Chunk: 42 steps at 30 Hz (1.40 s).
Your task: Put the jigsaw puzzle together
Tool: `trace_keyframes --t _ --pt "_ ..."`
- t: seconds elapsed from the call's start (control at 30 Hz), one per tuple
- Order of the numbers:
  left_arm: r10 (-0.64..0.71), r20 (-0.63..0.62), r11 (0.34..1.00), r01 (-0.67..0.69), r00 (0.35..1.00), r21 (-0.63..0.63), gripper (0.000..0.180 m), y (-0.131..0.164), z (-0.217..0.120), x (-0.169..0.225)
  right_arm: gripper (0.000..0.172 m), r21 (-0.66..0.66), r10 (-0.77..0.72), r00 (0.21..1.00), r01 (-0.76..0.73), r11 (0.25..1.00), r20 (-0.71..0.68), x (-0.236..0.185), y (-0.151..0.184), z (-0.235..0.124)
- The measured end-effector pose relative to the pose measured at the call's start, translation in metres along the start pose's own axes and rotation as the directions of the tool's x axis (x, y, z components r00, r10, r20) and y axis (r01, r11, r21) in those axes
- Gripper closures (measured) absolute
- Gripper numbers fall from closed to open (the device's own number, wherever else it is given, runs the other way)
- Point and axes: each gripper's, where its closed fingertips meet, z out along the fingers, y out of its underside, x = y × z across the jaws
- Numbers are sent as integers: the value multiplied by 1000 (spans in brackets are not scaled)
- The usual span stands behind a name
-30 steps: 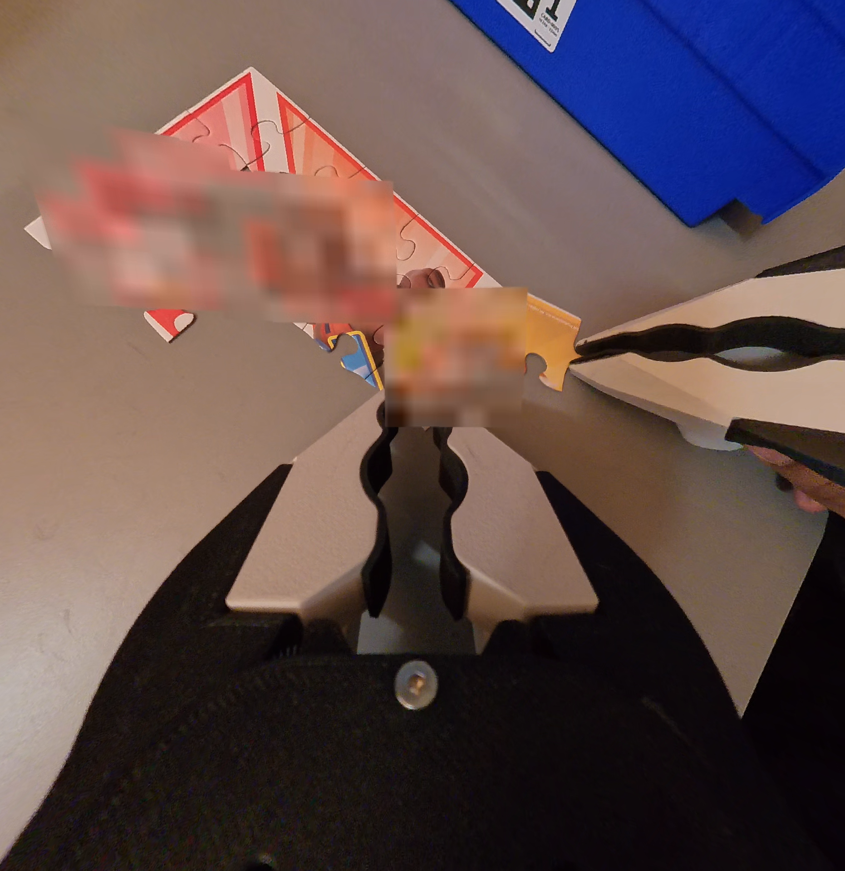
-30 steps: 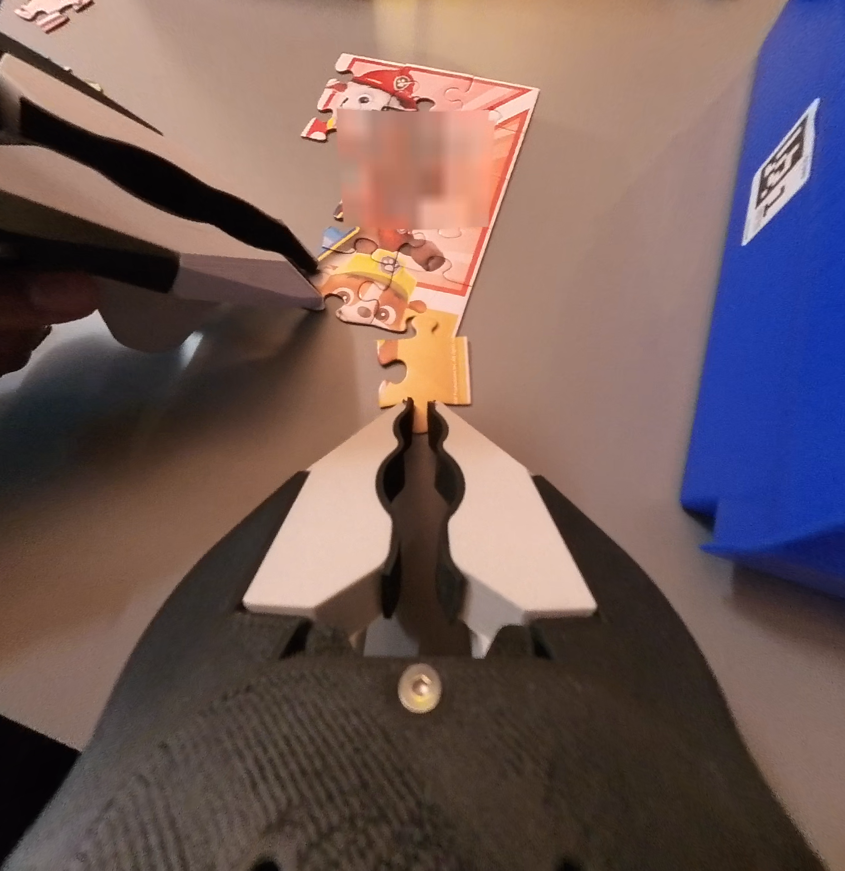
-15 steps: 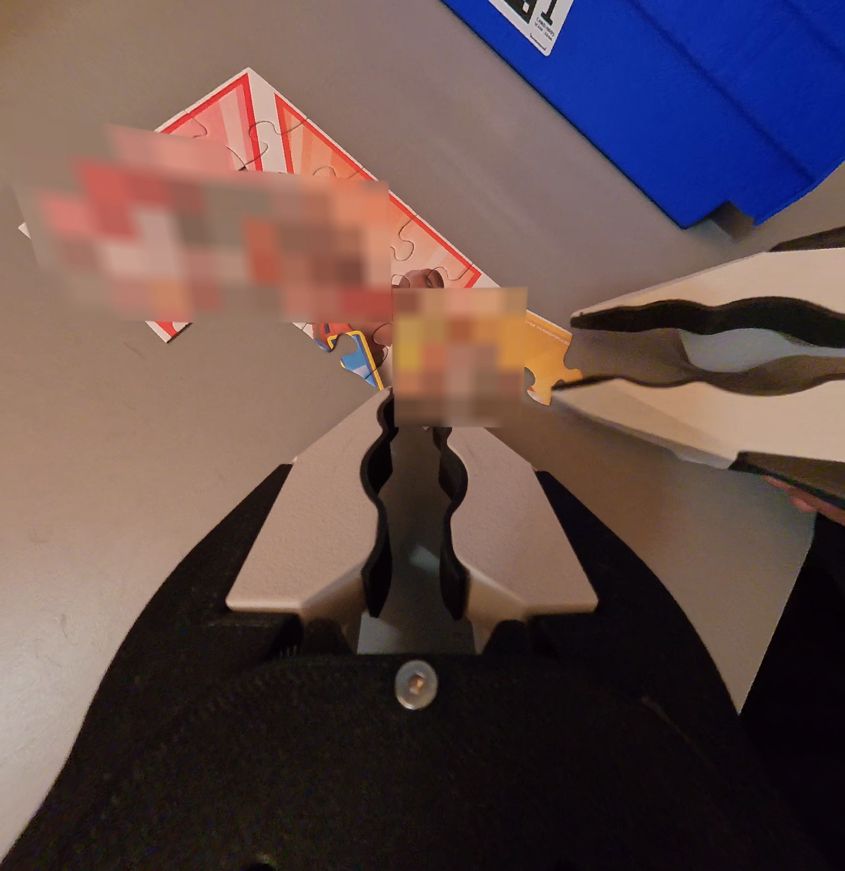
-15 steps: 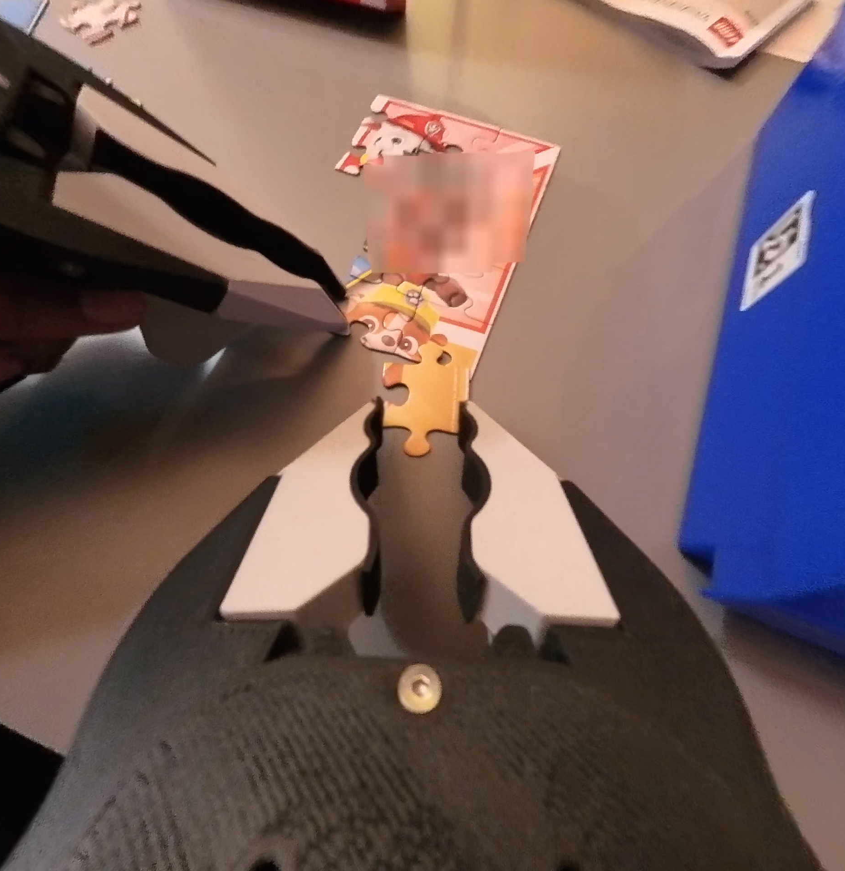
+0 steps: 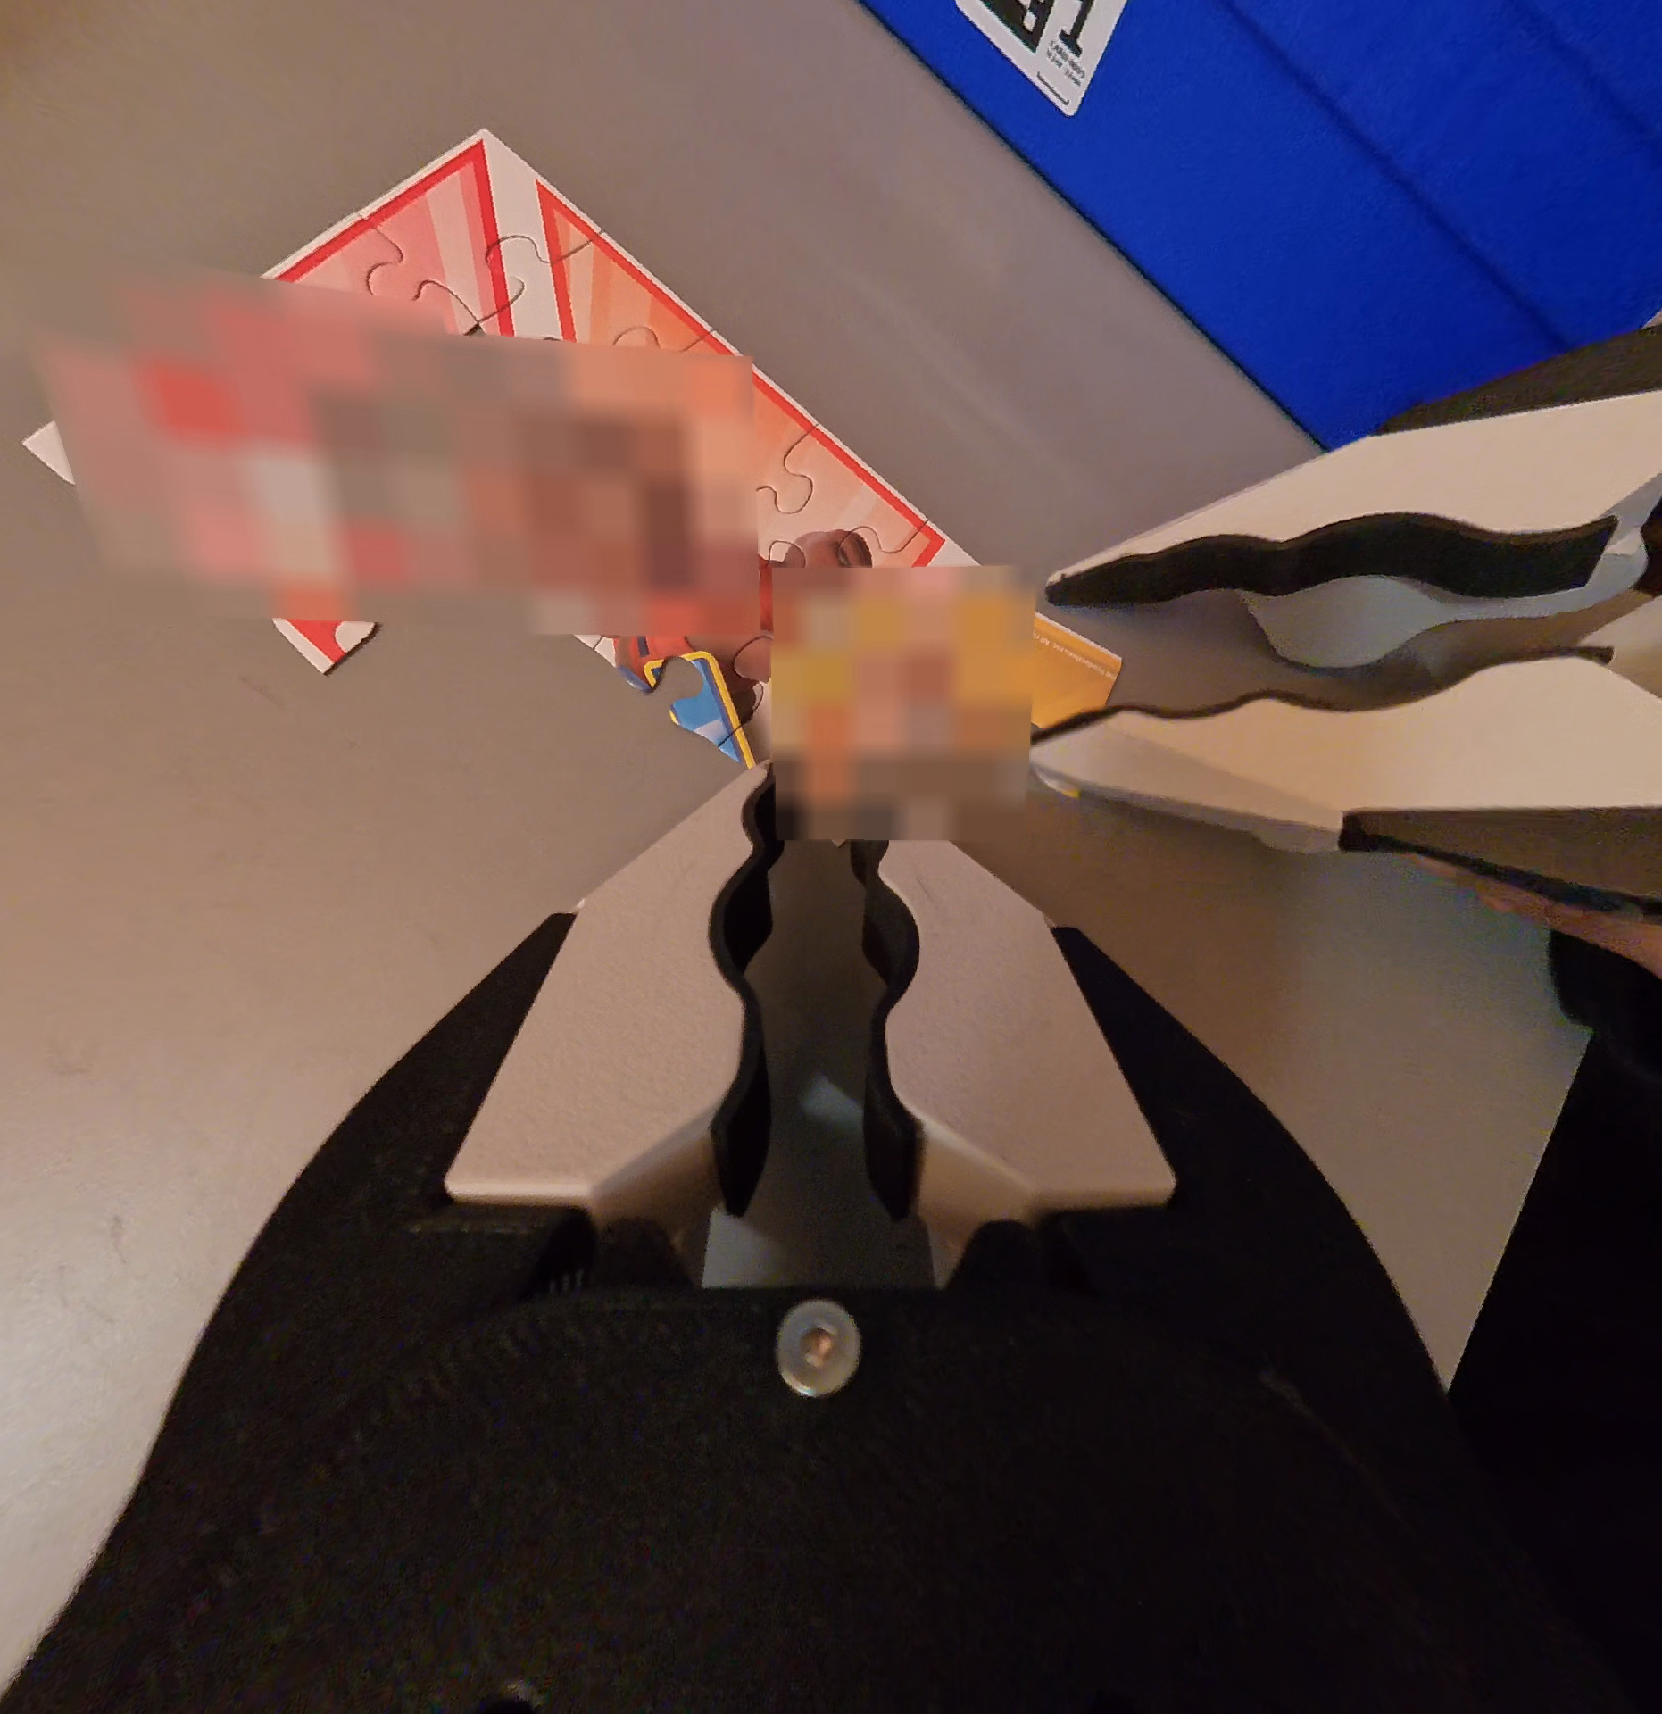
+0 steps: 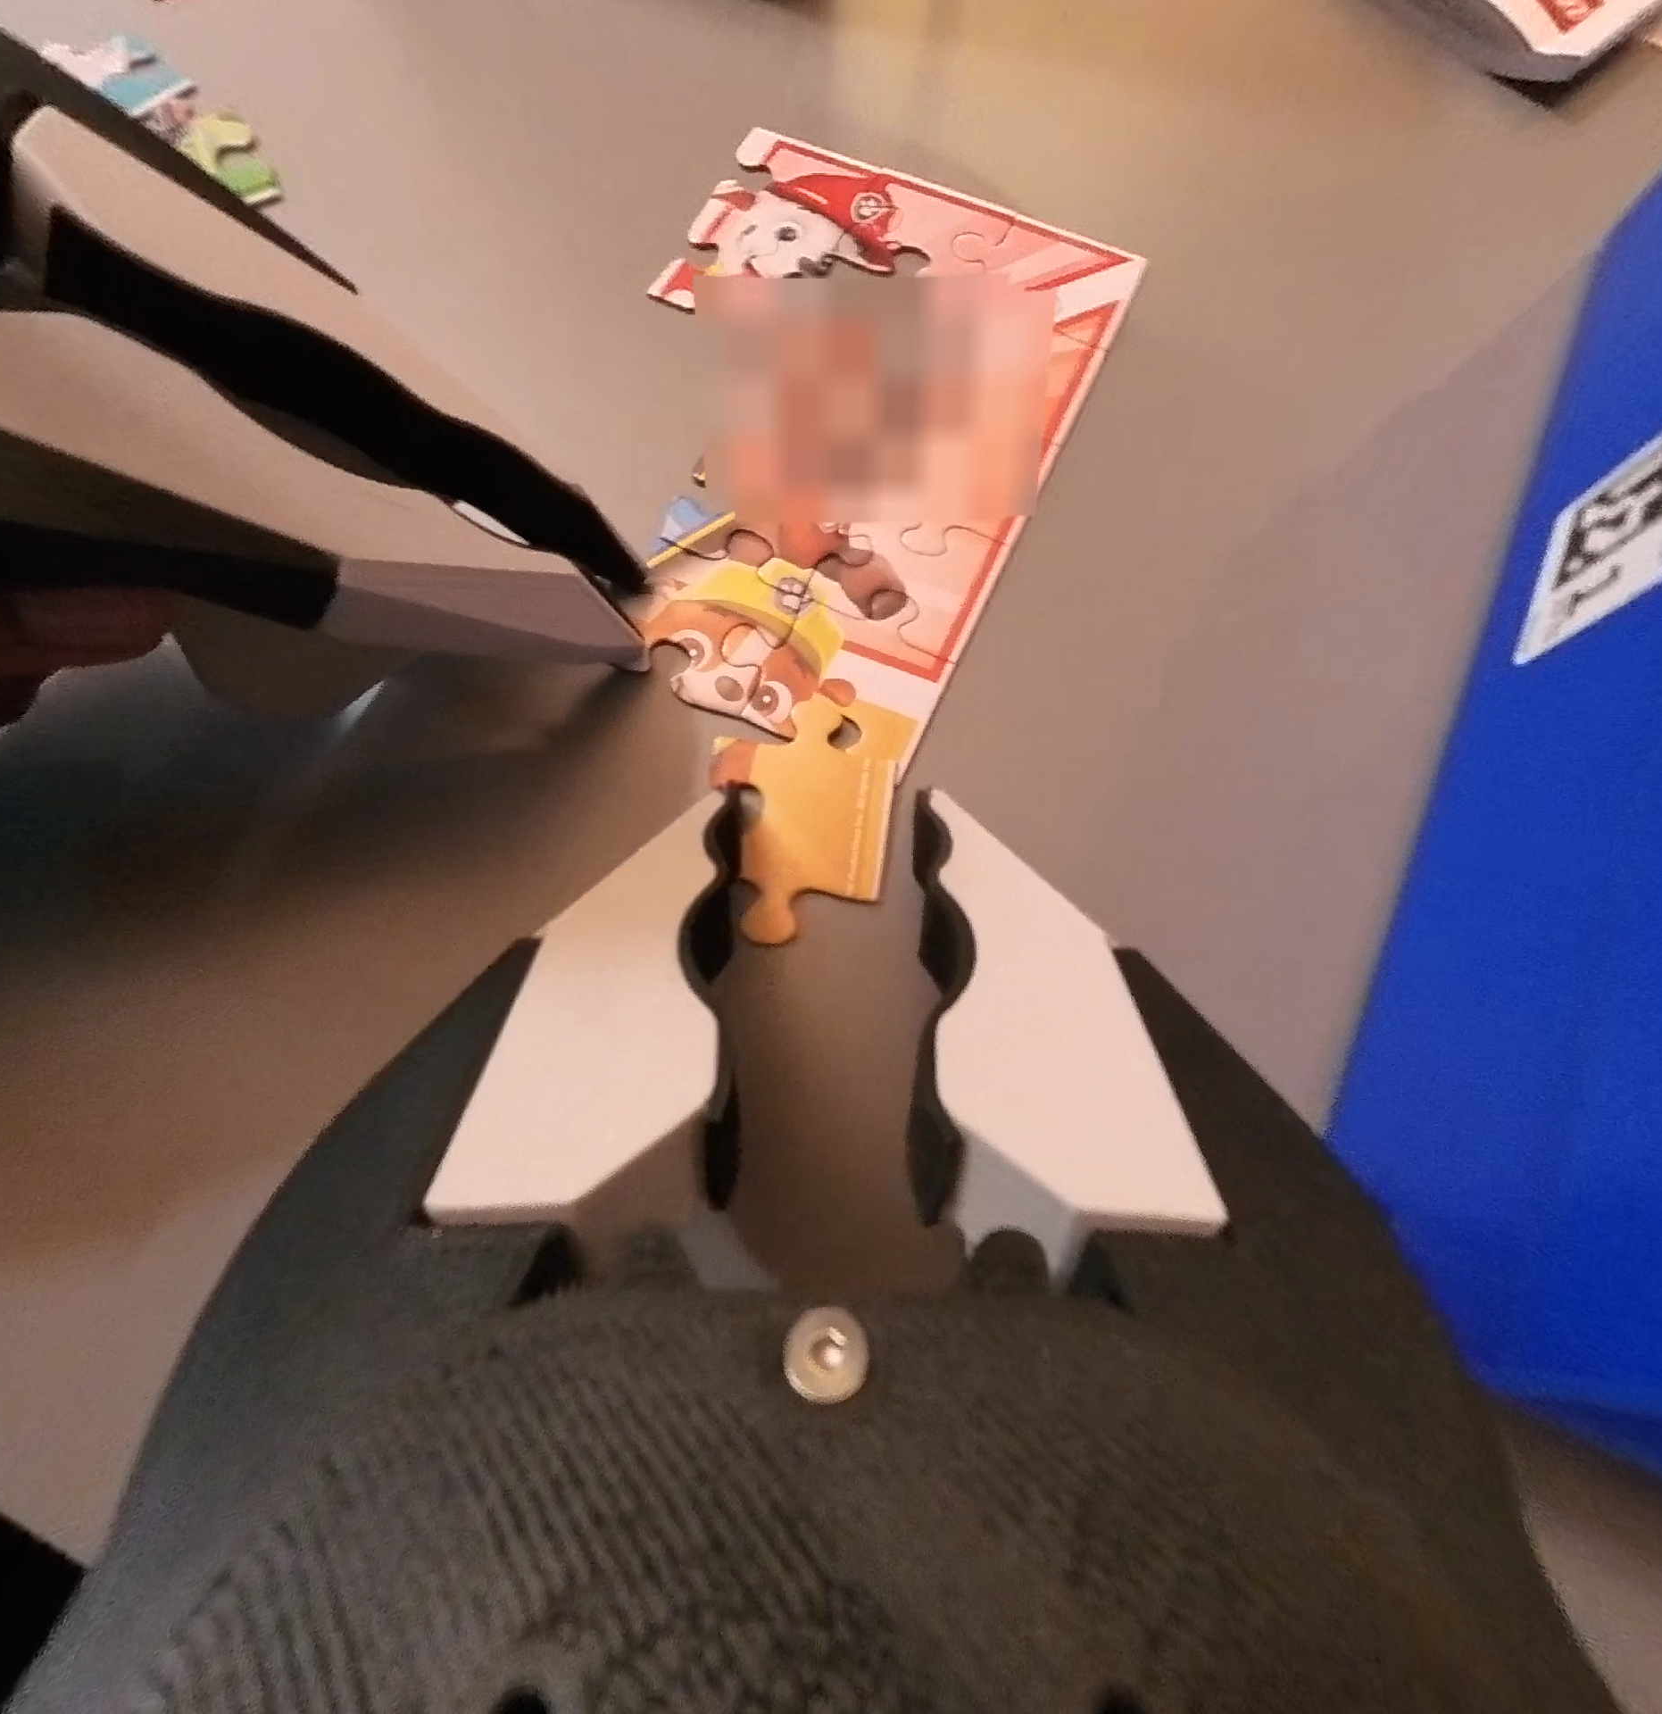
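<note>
Orange puzzle piece [image 6: 813, 816] is lying flat btwn your right claw's [image 6: 823, 807] spread-apart fingers, not squeezed, touching the big puzzle [image 6: 911, 445] just ahead. Your left claw [image 6: 637, 617], almost together, is touching the puzzle's near-left edge.

The left claw [image 5: 813, 816] sits at the edge of a red puzzle [image 5: 623, 306] on the grey bench [image 5: 206, 881], with the right claw [image 5: 1068, 658] open over a yellow piece [image 5: 1073, 682].
</note>
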Motion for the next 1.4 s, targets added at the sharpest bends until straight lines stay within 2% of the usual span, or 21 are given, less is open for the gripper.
trace_keyframes --t 0.2,0.37,0.53,0.63,1.1,1.23,1.33,1.4 --pt "-1 -5 1000 1 1000 1 171 0 0 -1 146 17 109 993 -108 994 -51 5 2 -4" --pt "-5 -10 1000 5 1000 3 172 0 0 -1 144 17 151 987 -150 989 -58 2 3 -6" --pt "-2 -10 1000 2 1000 4 172 0 0 -1 140 37 135 988 -133 990 -70 0 1 -11" --pt "-6 -15 1000 6 1000 5 172 0 0 -1 136 2 145 986 -145 989 -83 5 10 -14" --pt "-8 -21 1000 8 1000 8 172 0 0 -1 127 -20 146 989 -146 989 -32 -13 9 -13" --pt "-12 -25 1000 12 1000 10 172 0 -1 -1 128 15 116 993 -115 993 -37 -10 2 -17" --pt "-11 -27 1000 12 1000 10 172 0 0 -1 133 60 3 1000 -3 998 3 -17 -12 -14" --pt "-10 -28 1000 10 1000 9 172 0 0 -1 138 26 -75 997 75 997 14 -19 -14 -5"
